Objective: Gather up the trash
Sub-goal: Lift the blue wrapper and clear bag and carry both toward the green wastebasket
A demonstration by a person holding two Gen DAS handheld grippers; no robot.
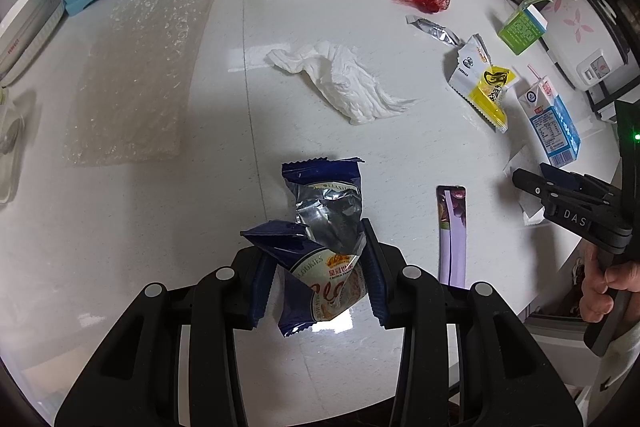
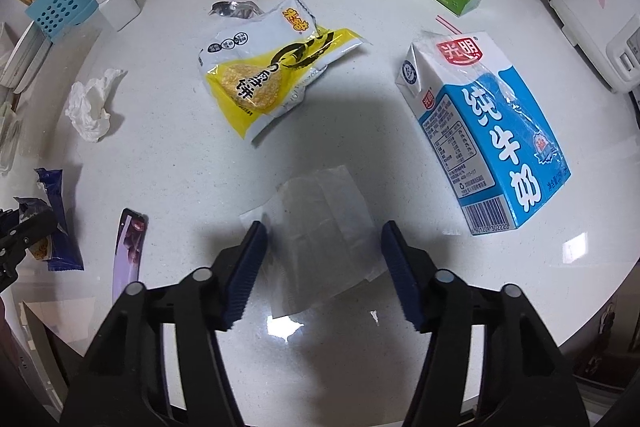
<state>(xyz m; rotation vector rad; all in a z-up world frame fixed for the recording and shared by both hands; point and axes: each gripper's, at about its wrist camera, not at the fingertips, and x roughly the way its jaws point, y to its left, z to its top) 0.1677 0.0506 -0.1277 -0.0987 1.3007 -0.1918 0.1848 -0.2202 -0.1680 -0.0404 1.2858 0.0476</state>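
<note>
On a white table [image 1: 160, 227] strewn with litter, the left gripper [image 1: 318, 277] has its jaws clamped on a torn dark-blue cookie wrapper [image 1: 320, 227], whose silver lining gapes above the pads. Further right, the right gripper [image 2: 324, 273] points down with its jaws apart, straddling a flat clear plastic wrapper [image 2: 324, 227] that lies on the table between them; the pads do not press it. A blue-and-white milk carton [image 2: 488, 131] lies on its side just right of it, a yellow snack packet [image 2: 272, 75] farther back, and a crumpled tissue [image 1: 344, 83] lies mid-table.
</note>
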